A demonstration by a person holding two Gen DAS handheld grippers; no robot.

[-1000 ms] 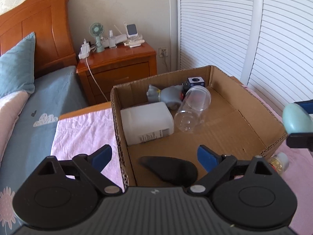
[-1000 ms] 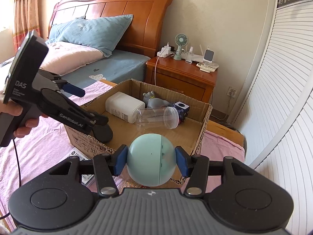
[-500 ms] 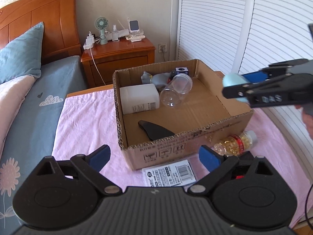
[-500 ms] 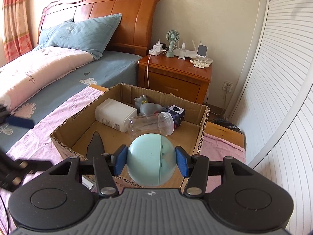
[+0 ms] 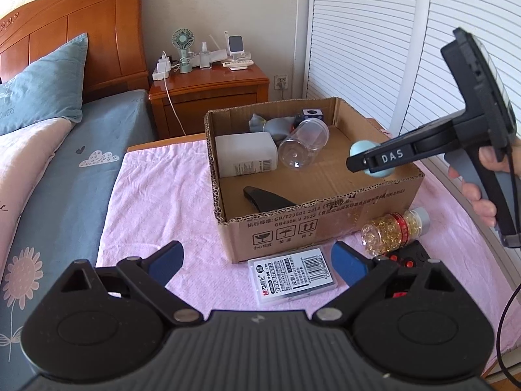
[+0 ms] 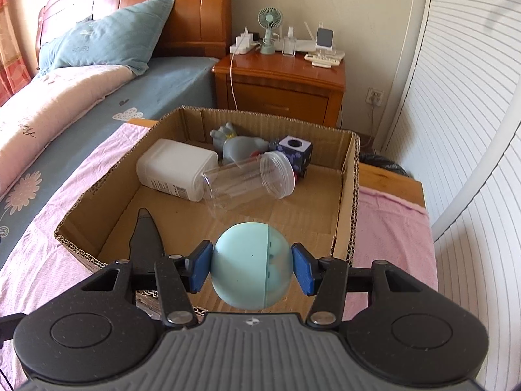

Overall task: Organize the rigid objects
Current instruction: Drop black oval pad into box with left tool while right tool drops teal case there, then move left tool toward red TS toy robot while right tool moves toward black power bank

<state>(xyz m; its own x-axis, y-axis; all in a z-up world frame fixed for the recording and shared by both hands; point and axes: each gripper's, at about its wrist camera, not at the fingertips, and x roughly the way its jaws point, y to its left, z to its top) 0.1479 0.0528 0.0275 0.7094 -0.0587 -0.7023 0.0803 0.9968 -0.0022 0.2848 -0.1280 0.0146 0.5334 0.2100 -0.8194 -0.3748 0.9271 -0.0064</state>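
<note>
Moved since earlier: your left gripper (image 5: 257,262) has pulled back from over the open brown cardboard box (image 5: 325,224) to the near side; your right gripper (image 6: 251,265) has come over the box's right part.
Left gripper: jaws wide with nothing between them, having just opened a little further.
Right gripper: clamped on the pale blue-green round plastic ball (image 6: 250,265), one blue pad on each side.
Ball's place: held above the box floor, near the right wall.
Inside the box: white plastic bottle (image 5: 244,153) on its side at the far left, clear plastic jar (image 5: 301,148) lying just beside it, grey toy figure (image 5: 270,125) and dark cube (image 5: 311,114) along the far wall, black curved piece (image 5: 267,197) at the near wall.
Outside the box: flat clear plastic case with a label (image 5: 293,275) and small clear bottle of gold bits (image 5: 392,231) on the pink cloth (image 5: 156,202), near the box's front wall.
</note>
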